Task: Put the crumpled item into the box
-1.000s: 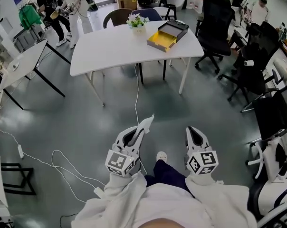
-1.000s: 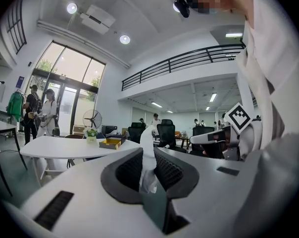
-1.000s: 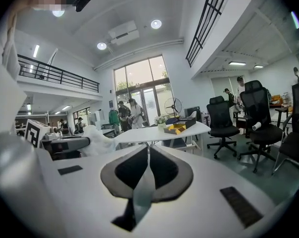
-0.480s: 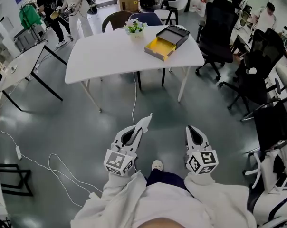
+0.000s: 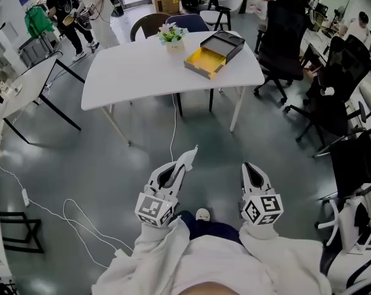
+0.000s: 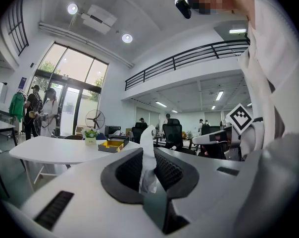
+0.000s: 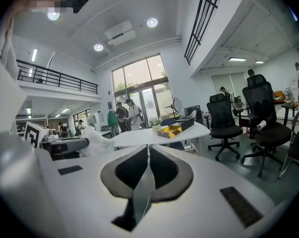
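Hidden: we see only the upper end of the tissue [image 5: 190, 157]; its lower part is buried between the left gripper's [image 5: 176, 172] pads. Our sleeves cover our legs, so only one shoe [image 5: 202, 214] shows.
Hard to make out: we cannot tell whether anything lies in the box's [image 5: 213, 53] yellow drawer.
Left gripper: we have it clamped on the tissue, which stands up out of the jaws.
Right gripper [image 5: 250, 168]: we hold its jaws together, with nothing between them.
Tissue: in our left gripper, well apart from the box.
Box: on the table [image 5: 142, 66], near its far right corner, yellow drawer slid out towards us.
Room: we have open grey floor between us and the table's near edge.
In the way: a cable [image 5: 173, 128] runs from under the table towards us; black chairs [image 5: 284, 29] crowd the table's right side.
Around: a flower pot [image 5: 172, 35] stands near the box, to its left; people stand far off at upper left.
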`<state>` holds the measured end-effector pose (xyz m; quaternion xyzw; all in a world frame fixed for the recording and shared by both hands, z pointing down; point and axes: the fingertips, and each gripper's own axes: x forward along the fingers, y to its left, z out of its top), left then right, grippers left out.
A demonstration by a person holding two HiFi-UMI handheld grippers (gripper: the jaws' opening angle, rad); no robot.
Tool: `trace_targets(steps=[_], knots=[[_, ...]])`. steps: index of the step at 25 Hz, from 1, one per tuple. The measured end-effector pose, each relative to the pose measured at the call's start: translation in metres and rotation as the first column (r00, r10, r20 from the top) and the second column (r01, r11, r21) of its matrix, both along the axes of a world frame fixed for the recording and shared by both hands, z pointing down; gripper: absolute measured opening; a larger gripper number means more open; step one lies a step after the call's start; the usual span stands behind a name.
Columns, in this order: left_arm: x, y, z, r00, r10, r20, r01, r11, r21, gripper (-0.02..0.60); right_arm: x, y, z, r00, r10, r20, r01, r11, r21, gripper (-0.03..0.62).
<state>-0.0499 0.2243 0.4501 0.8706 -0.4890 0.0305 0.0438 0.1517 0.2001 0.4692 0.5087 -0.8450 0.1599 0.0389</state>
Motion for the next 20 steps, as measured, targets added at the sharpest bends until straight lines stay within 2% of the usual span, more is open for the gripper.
trace_targets(steps=[5, 9, 14, 20], knots=[[0.0, 0.011, 0.002, 1.0, 0.003, 0.017, -0.003, 1.0, -0.015, 0.06, -0.004, 0.009, 0.008, 1.0, -0.014, 0.009, 0.014, 1.0, -0.018, 0.038], [-0.009, 0.019, 0.003, 0.999, -0.027, 0.04, 0.028, 1.0, -0.01, 0.06, -0.008, 0.016, 0.012, 1.0, -0.027, 0.005, 0.027, 0.999, -0.028, 0.038], [-0.014, 0.023, 0.011, 0.998, -0.055, 0.028, 0.056, 0.998, -0.031, 0.06, -0.003, 0.017, 0.016, 1.0, -0.031, 0.003, 0.032, 0.999, -0.037, 0.038], [-0.008, 0.011, 0.012, 0.999, -0.037, 0.015, 0.037, 0.999, -0.037, 0.06, -0.006, 0.008, 0.015, 0.999, -0.036, 0.003, 0.036, 0.999, -0.037, 0.038]])
